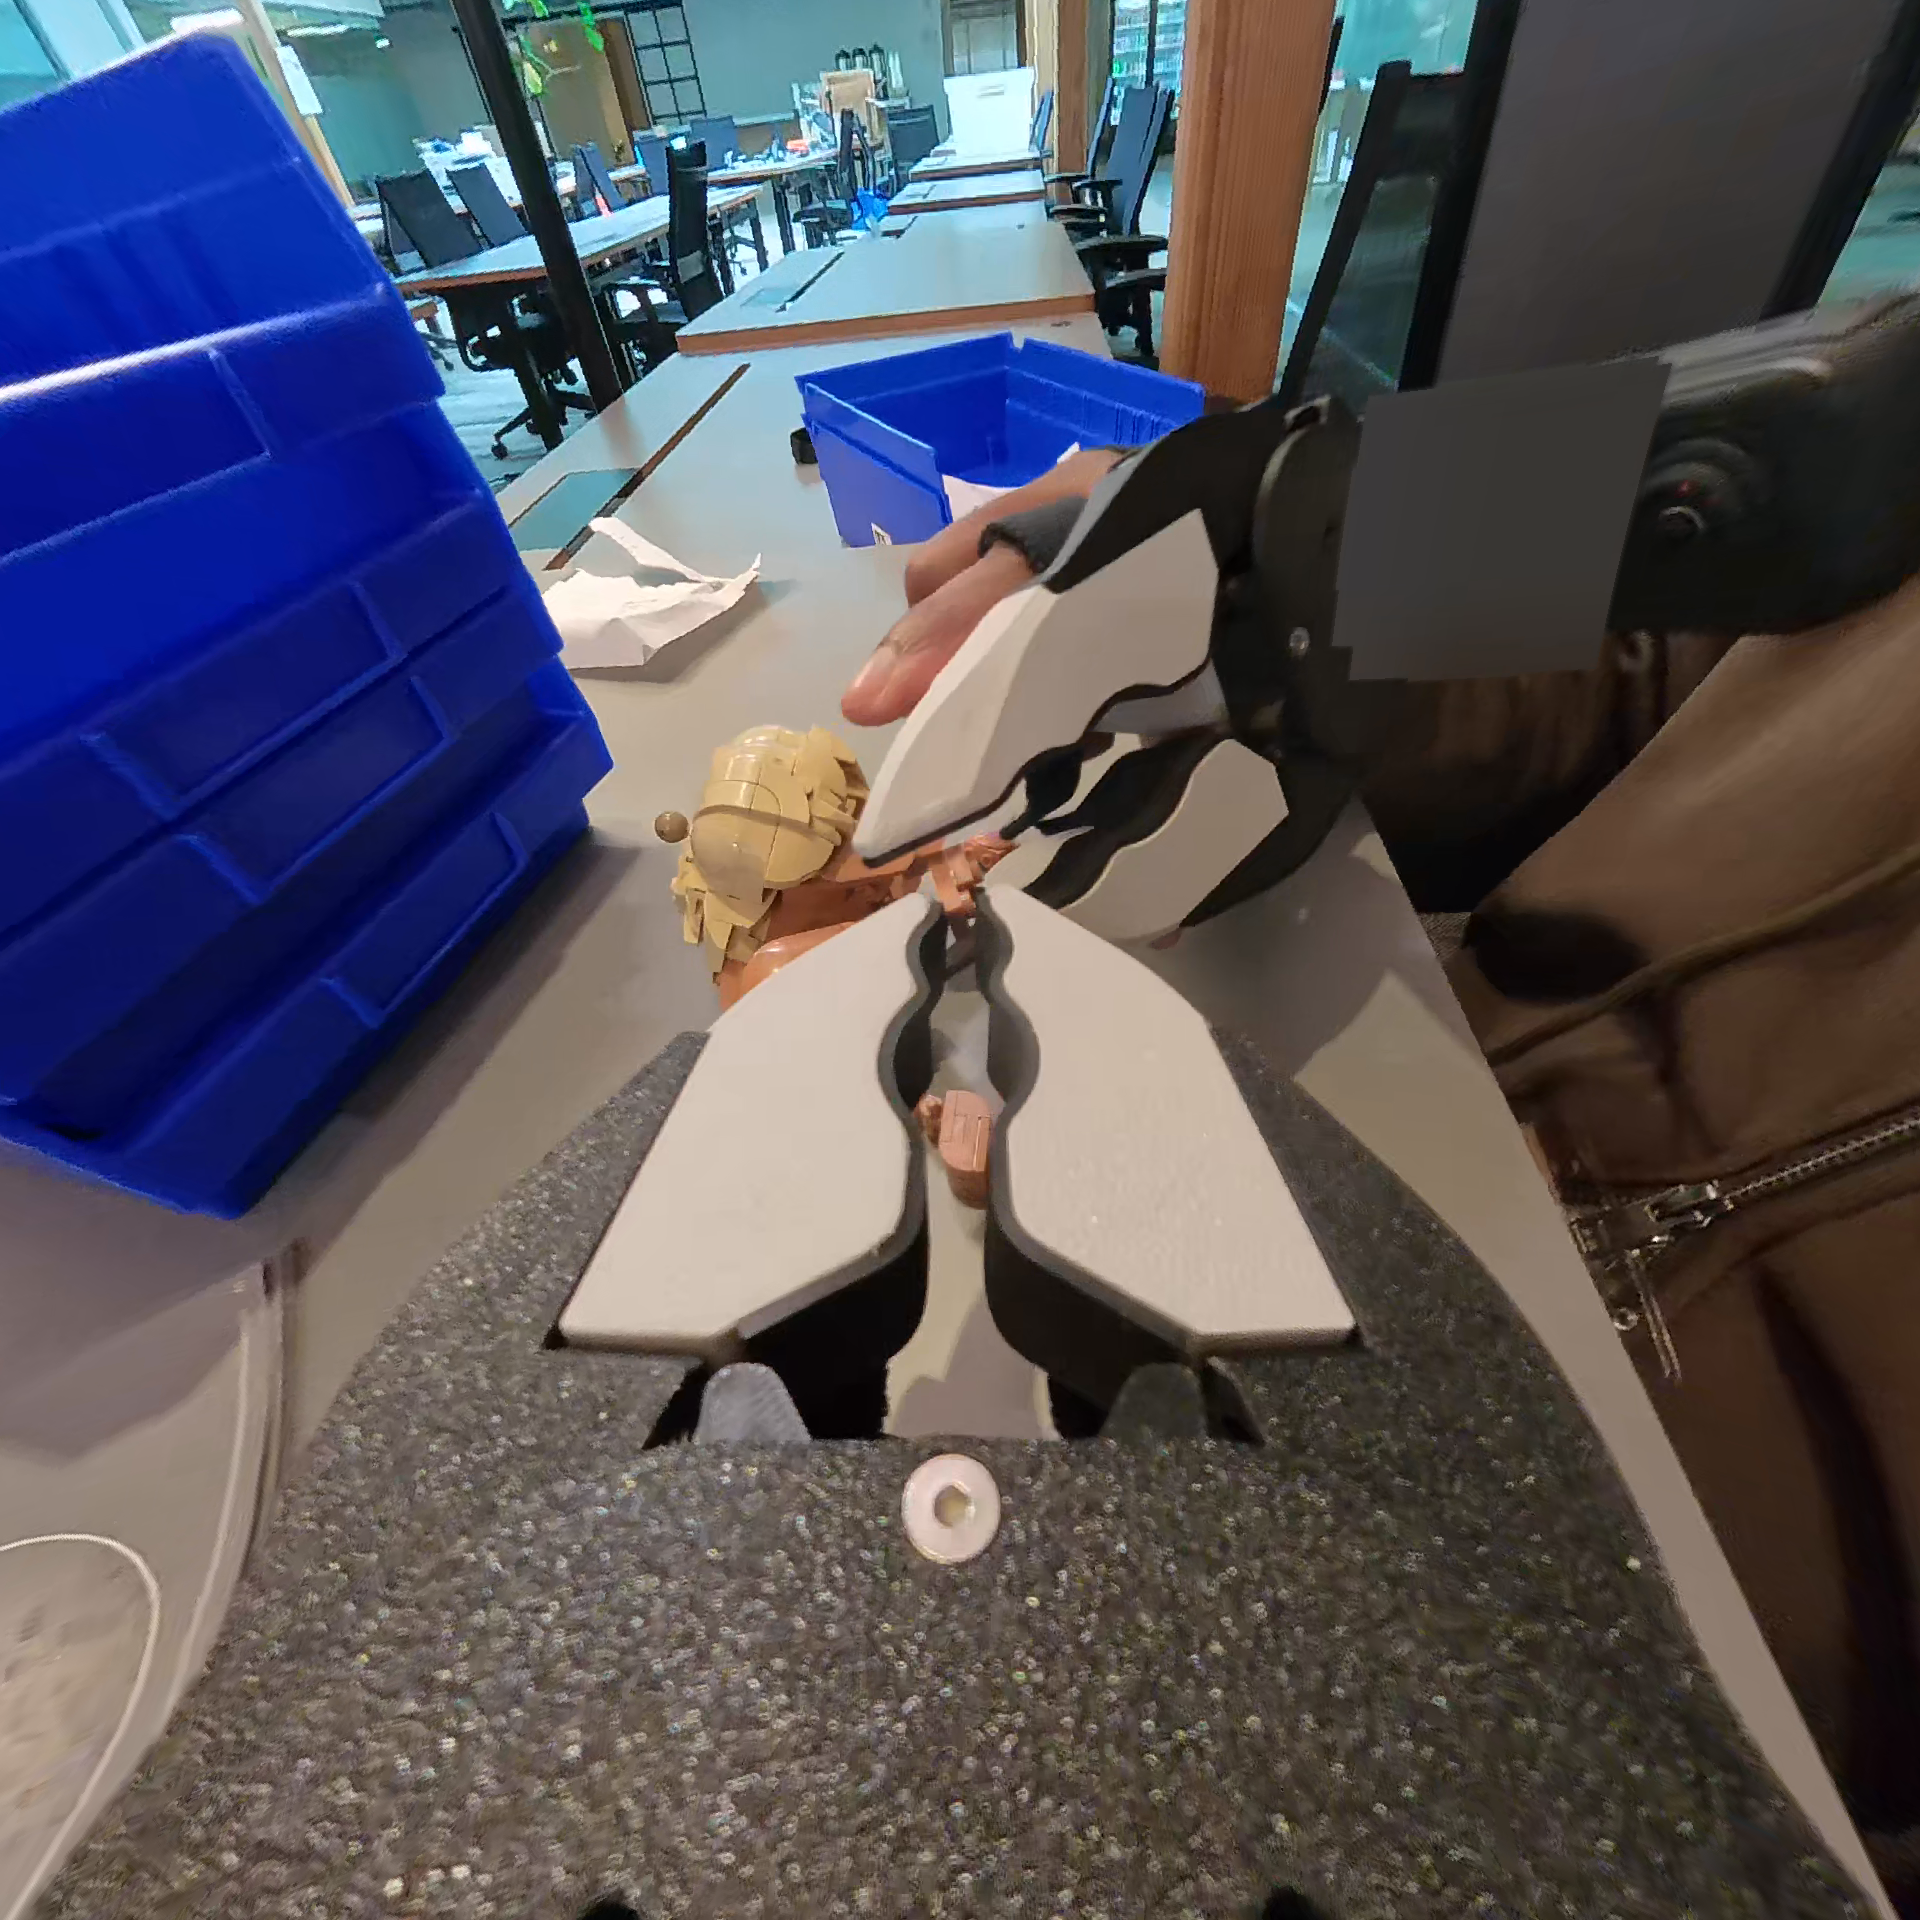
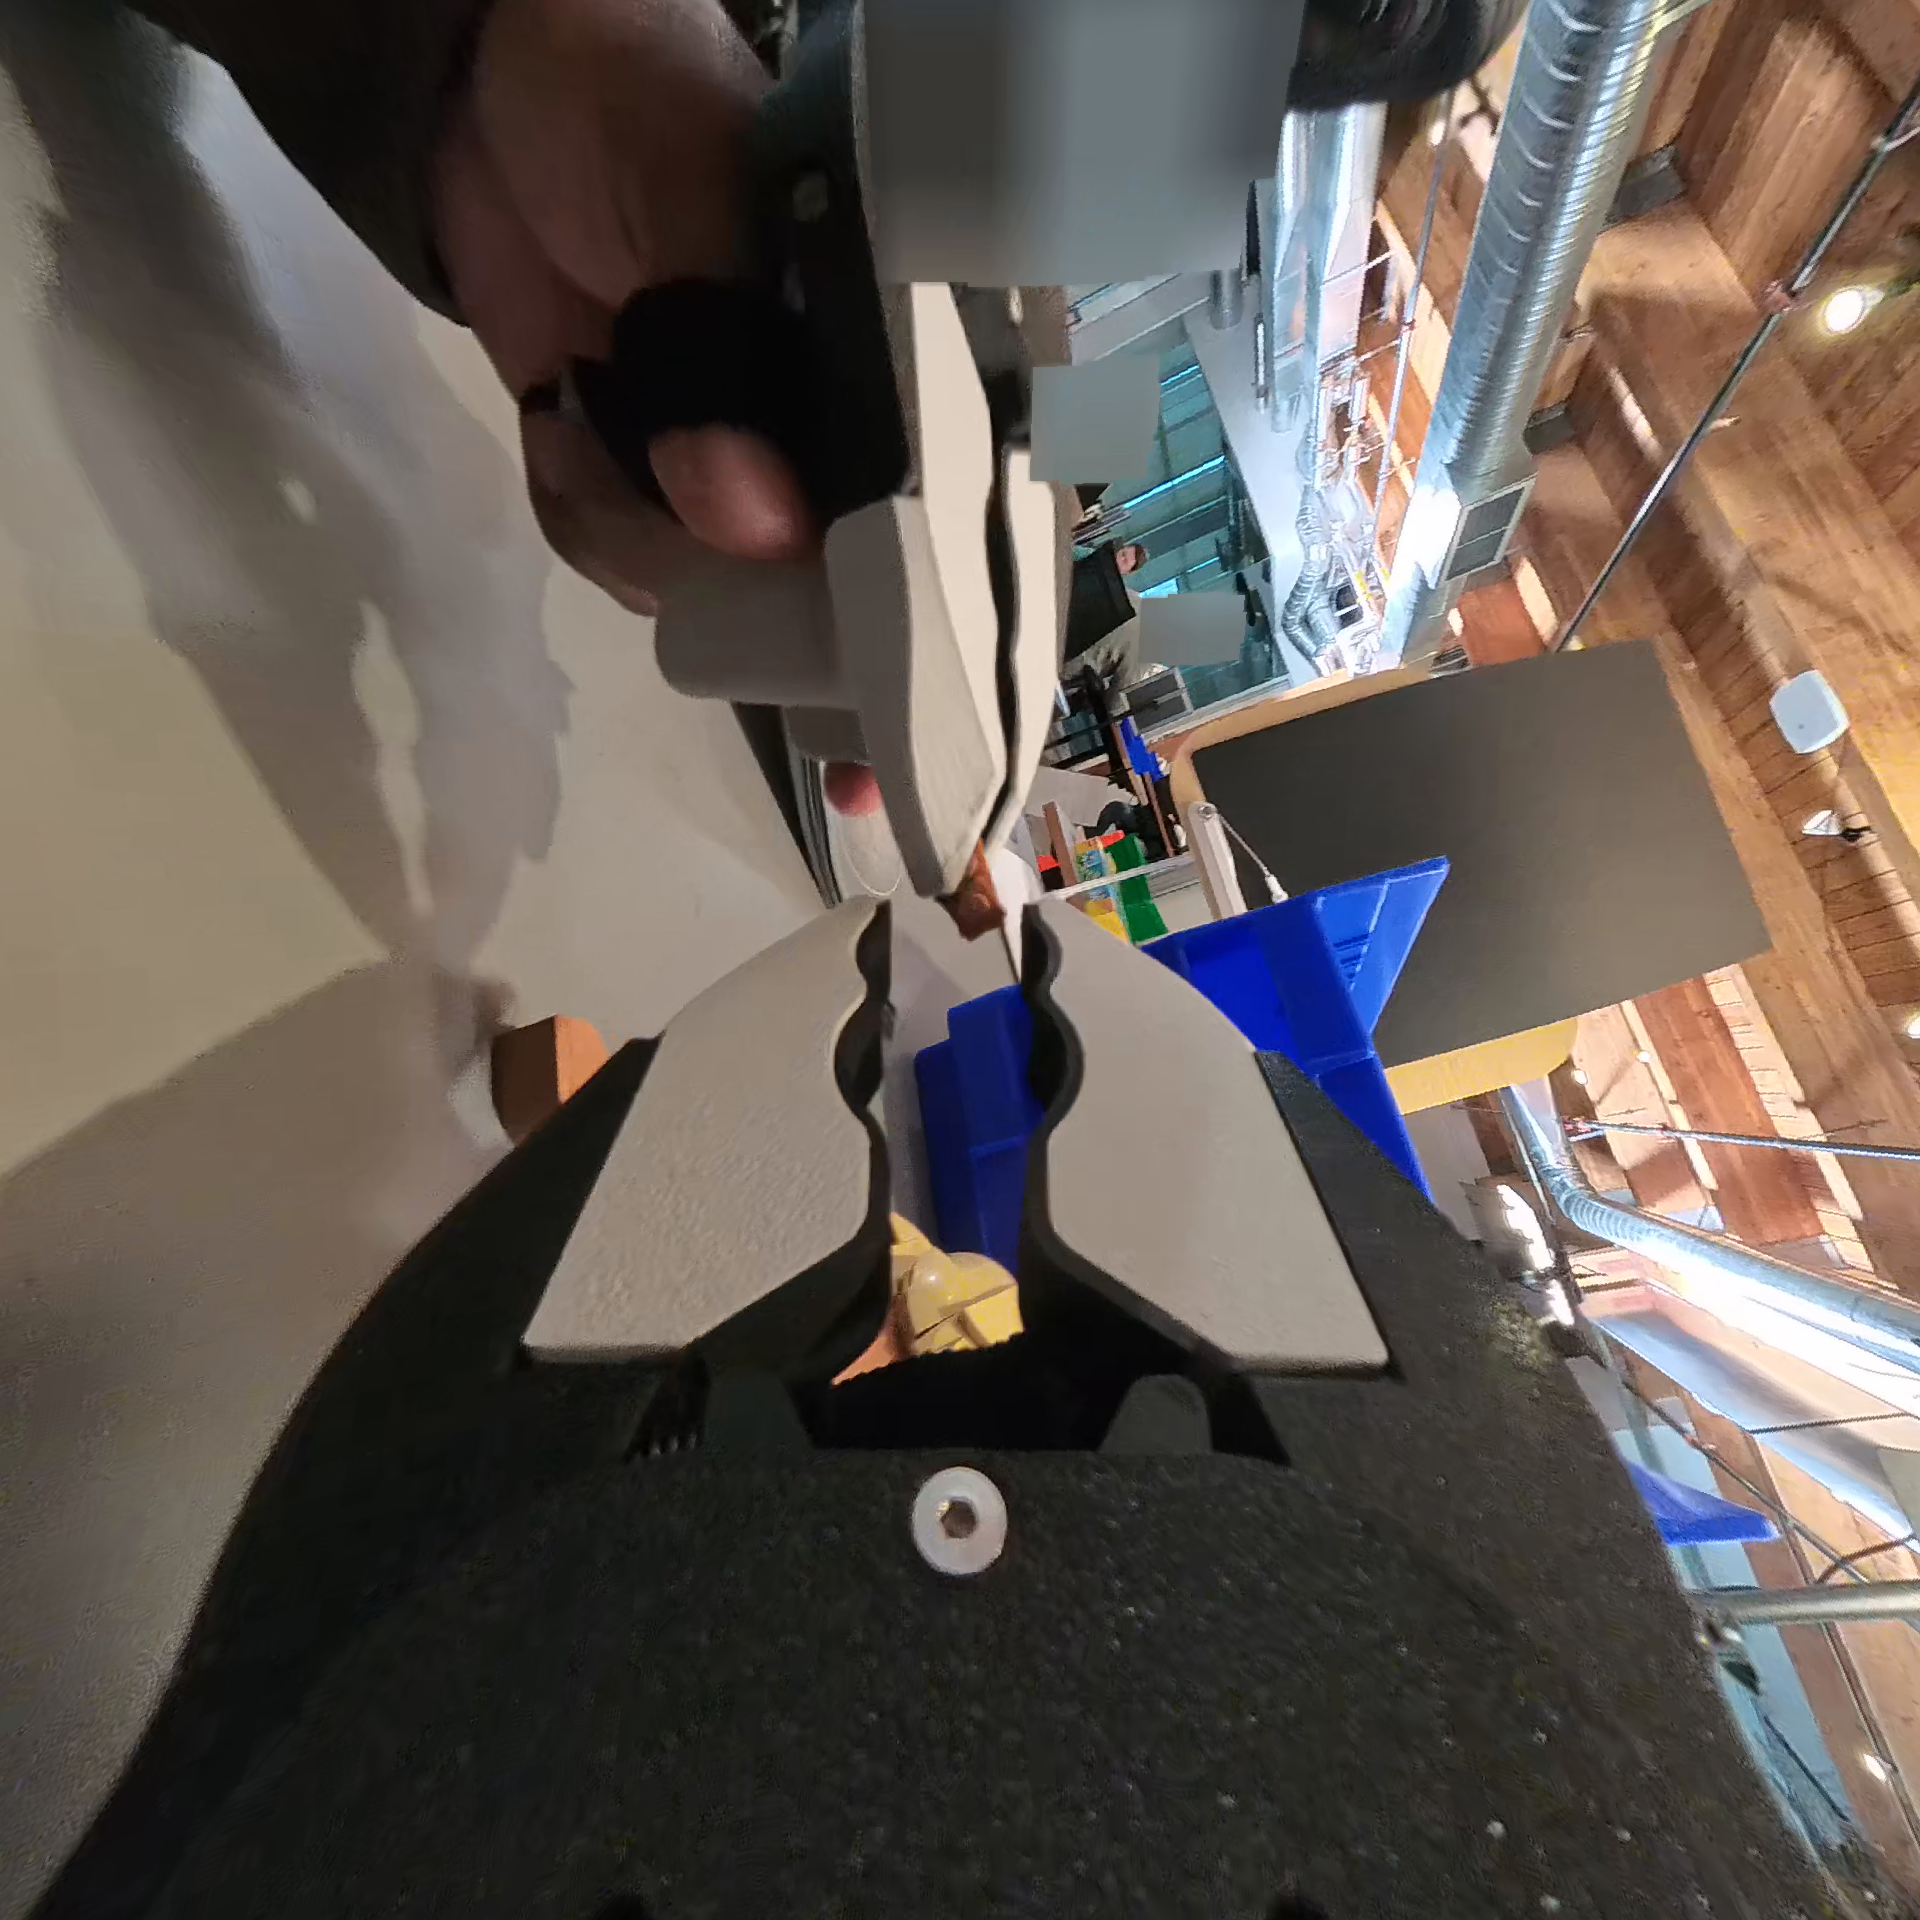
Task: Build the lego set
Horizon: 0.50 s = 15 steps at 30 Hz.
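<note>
A partly built lego figure [image 1: 774,852], with a tan shaggy head and reddish-brown body, lies on a grey table [image 1: 1299,997] just beyond the left gripper [image 1: 961,920]. Its long axis runs roughly from the tan head, at the left, toward the brown parts at the right. The left gripper's jaws are nearly together, pinching a small brown lego piece [image 1: 958,883] at their tips; a second brown part [image 1: 961,1138] shows through the gap lower down. The right gripper [image 1: 935,842] comes in from the right, held by a hand [image 1: 935,623]; its jaws stand narrowly apart, and whether they grip anything cannot be told. Stacked blue bins [image 1: 249,644] stand to the left, contents hidden. A farther open blue bin [image 1: 987,426] holds white paper. Crumpled white paper [image 1: 649,603] lies between them.
</note>
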Available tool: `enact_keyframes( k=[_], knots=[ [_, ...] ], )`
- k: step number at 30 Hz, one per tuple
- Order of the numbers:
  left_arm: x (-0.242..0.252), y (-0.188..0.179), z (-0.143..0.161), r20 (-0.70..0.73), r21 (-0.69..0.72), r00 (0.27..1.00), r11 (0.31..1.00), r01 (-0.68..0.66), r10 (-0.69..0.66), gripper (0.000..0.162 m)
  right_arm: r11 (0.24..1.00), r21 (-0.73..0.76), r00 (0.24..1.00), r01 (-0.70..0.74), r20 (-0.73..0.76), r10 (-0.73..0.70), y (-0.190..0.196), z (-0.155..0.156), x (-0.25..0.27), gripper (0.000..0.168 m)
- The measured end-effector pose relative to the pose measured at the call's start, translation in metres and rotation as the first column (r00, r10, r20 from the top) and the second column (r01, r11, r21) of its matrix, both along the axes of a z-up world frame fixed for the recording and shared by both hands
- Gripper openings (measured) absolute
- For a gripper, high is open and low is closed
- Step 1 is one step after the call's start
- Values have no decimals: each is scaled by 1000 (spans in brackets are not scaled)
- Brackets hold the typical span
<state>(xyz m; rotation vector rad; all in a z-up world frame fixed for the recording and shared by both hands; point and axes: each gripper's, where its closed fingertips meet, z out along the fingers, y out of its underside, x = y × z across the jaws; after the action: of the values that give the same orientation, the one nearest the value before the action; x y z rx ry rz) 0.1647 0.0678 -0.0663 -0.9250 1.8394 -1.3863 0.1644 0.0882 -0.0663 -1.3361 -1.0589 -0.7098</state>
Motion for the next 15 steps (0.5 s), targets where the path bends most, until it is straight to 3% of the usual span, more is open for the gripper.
enact_keyframes(
  k=[6,15],
  knots=[
    [2,1,-2,-40,-77,999,997,-2,-1,5,1000,29,999,10,36,-11,0,2,-1,15],
    [-8,-6,-10,-51,76,996,994,73,-69,4,992,-84,996,-94,-7,94,-8,-8,-9,9]
  ],
)
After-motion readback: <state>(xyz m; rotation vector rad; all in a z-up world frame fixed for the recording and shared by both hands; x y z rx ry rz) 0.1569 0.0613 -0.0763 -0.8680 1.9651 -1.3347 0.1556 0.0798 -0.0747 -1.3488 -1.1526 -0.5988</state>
